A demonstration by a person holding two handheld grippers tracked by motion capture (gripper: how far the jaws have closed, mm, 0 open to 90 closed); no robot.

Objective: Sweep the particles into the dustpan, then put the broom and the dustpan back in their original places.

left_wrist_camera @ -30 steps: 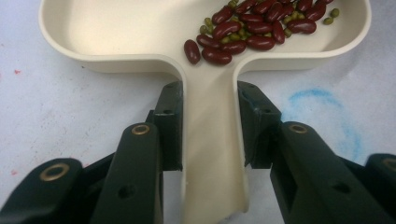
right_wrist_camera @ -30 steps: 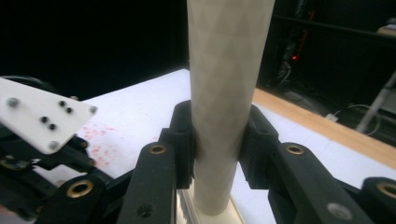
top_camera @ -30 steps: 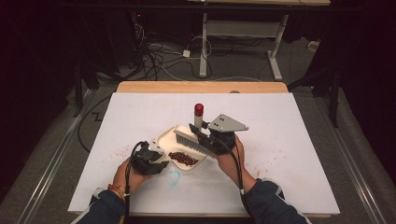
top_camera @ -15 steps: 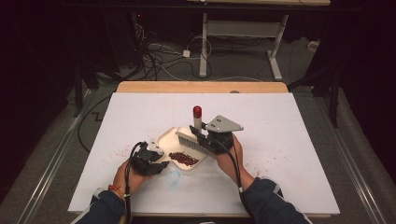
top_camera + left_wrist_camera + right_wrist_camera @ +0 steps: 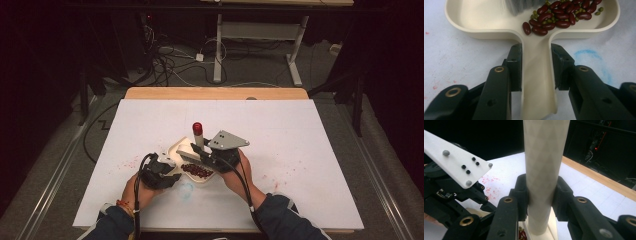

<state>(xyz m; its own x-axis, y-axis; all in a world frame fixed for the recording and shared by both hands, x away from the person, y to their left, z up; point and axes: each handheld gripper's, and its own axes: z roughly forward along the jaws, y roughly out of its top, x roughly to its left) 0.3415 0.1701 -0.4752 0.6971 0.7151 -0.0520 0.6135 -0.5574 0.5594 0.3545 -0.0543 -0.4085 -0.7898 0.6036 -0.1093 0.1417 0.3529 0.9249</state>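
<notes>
Over the dustpan (image 5: 186,150) on the table (image 5: 300,165), your right tool (image 5: 200,152) clamps the brush (image 5: 544,170) handle upright, bristles (image 5: 520,5) touching the beans (image 5: 559,17). Your left tool (image 5: 535,67) pinches the pan's handle, whose long axis points toward you; sweep along it.

White-covered table (image 5: 310,165) with wooden far edge, cream dustpan (image 5: 181,148) resting on it, red specks, a blue smudge (image 5: 186,190)

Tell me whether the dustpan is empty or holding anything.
Holding a load: red kidney beans and small green beans lie in the dustpan, beside the brush bristles.
</notes>
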